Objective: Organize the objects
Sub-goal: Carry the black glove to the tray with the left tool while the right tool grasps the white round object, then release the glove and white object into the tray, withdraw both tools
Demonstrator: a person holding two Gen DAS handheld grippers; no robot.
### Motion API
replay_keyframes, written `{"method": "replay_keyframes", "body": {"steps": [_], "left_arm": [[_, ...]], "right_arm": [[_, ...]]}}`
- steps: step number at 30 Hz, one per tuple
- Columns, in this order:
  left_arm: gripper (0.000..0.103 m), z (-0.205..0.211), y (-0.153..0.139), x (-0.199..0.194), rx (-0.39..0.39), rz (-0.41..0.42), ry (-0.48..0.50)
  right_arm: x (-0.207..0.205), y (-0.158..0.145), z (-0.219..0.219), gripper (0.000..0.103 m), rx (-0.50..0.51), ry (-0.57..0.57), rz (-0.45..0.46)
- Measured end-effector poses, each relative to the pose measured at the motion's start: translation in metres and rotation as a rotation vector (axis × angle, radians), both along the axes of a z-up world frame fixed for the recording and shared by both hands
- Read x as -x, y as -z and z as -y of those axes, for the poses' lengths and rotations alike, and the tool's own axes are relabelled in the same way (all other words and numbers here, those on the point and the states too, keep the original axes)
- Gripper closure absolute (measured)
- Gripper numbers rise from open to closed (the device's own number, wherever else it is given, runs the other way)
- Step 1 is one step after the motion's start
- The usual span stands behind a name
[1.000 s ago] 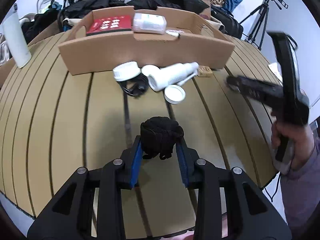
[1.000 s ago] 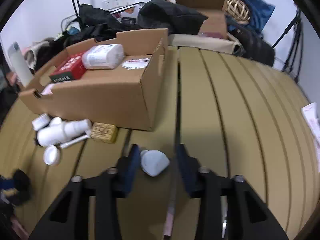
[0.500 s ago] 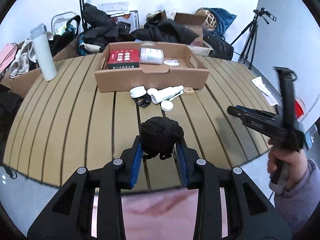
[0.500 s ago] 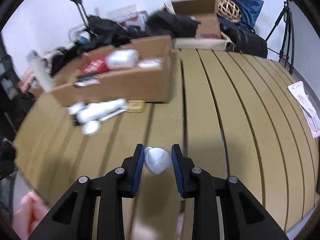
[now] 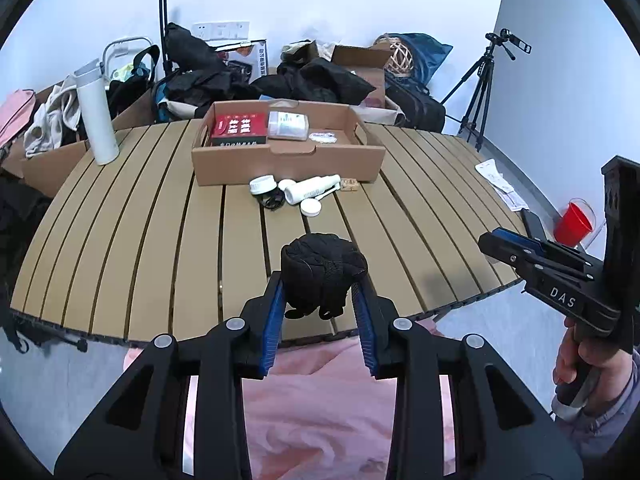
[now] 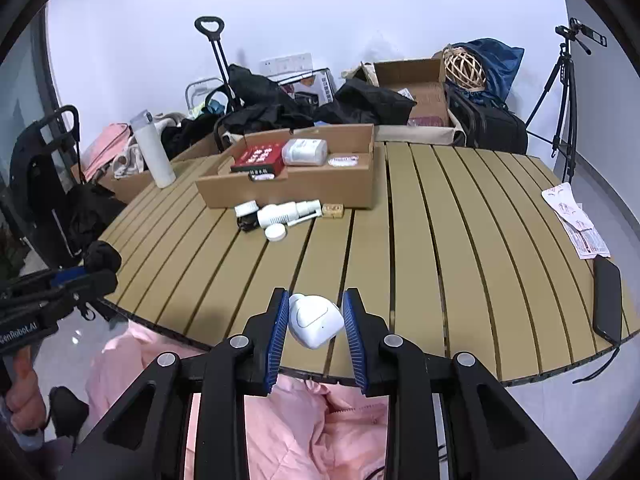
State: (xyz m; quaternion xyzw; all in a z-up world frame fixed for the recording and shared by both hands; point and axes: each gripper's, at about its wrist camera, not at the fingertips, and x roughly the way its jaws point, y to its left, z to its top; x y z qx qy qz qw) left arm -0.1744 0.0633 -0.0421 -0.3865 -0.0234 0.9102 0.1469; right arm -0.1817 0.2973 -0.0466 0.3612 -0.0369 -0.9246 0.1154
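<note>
My left gripper (image 5: 320,300) is shut on a black rolled fabric bundle (image 5: 322,266), held above the near edge of the slatted table (image 5: 160,240). My right gripper (image 6: 316,318) is shut on a small white rounded case (image 6: 314,320), also lifted over the near table edge. Each gripper shows in the other's view: the right one (image 5: 492,242) at far right, the left one (image 6: 102,264) at far left with the black bundle. An open cardboard box (image 5: 288,160) at the back holds a red box (image 5: 239,128) and a white bottle (image 5: 288,125).
In front of the cardboard box lie a white bottle (image 5: 312,189), a white lid (image 5: 310,209), a capped jar (image 5: 262,185), a black item (image 5: 272,200) and a small tan block (image 5: 349,185). A white flask (image 5: 97,116) stands back left. A phone (image 6: 607,304) and papers (image 6: 576,220) lie right. Pink cloth (image 5: 316,408) is below.
Both grippers have lifted and drawn back from the box toward the near table edge, each still holding its object. More of the table and room shows now.
</note>
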Motion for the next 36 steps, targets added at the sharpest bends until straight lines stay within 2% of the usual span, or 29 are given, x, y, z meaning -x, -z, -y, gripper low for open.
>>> {"method": "replay_keyframes", "body": {"steps": [2,5,8,9,11,15,17,19,21,22,24,26,27,29,30,31,34,36], "left_arm": [[0.073,0.002,-0.003,0.013,-0.024,0.016,0.013],[0.074,0.002,-0.020,0.054,-0.106,0.041,0.069],[0.073,-0.009,-0.039,0.125,-0.153,0.070,0.113],[0.073,-0.016,-0.043,0.160,-0.176,0.092,0.127],[0.073,-0.029,-0.041,0.216,-0.186,0.133,0.136],[0.073,-0.070,-0.011,0.329,-0.107,0.191,0.159],[0.073,-0.084,0.009,0.367,-0.069,0.205,0.147],[0.073,-0.095,0.036,0.405,-0.043,0.241,0.121],[0.065,-0.098,0.056,0.430,-0.037,0.272,0.093],[0.063,-0.097,0.063,0.439,-0.058,0.276,0.084],[0.043,-0.095,0.067,0.443,-0.071,0.260,0.091],[0.031,-0.091,0.062,0.439,-0.060,0.219,0.113],[0.028,-0.087,0.058,0.435,-0.034,0.202,0.127],[0.026,-0.077,0.047,0.425,-0.009,0.187,0.135],[0.023,-0.073,0.042,0.422,-0.001,0.184,0.133],[0.020,-0.064,0.034,0.415,0.014,0.175,0.124],[0.017,-0.036,0.008,0.392,0.084,0.140,0.052],[0.012,-0.014,-0.011,0.370,0.145,0.132,-0.010]], "right_arm": [[0.005,-0.004,0.001,0.072,0.020,-0.014,0.003],[0.029,-0.015,0.003,0.072,0.038,-0.046,0.004],[0.074,-0.037,0.001,0.073,0.069,-0.089,-0.005],[0.093,-0.044,0.001,0.072,0.077,-0.104,-0.007],[0.142,-0.056,0.001,0.072,0.085,-0.117,-0.005],[0.265,-0.051,-0.004,0.072,0.169,-0.087,0.112],[0.327,-0.039,-0.005,0.072,0.188,-0.048,0.180],[0.372,-0.027,0.002,0.072,0.126,-0.027,0.204],[0.411,-0.010,0.010,0.072,0.063,-0.002,0.225],[0.426,0.001,0.012,0.072,0.051,0.001,0.244],[0.440,0.018,0.012,0.072,0.023,0.021,0.268],[0.448,0.033,0.013,0.072,-0.023,0.027,0.289],[0.450,0.036,0.013,0.069,-0.048,0.033,0.287],[0.449,0.036,0.012,0.052,-0.067,0.036,0.262],[0.446,0.033,0.010,0.031,-0.060,0.033,0.253],[0.443,0.029,0.008,0.023,-0.049,0.031,0.245],[0.423,0.000,0.008,0.023,-0.043,0.028,0.207],[0.399,-0.029,0.011,0.023,-0.057,0.012,0.168]]}}
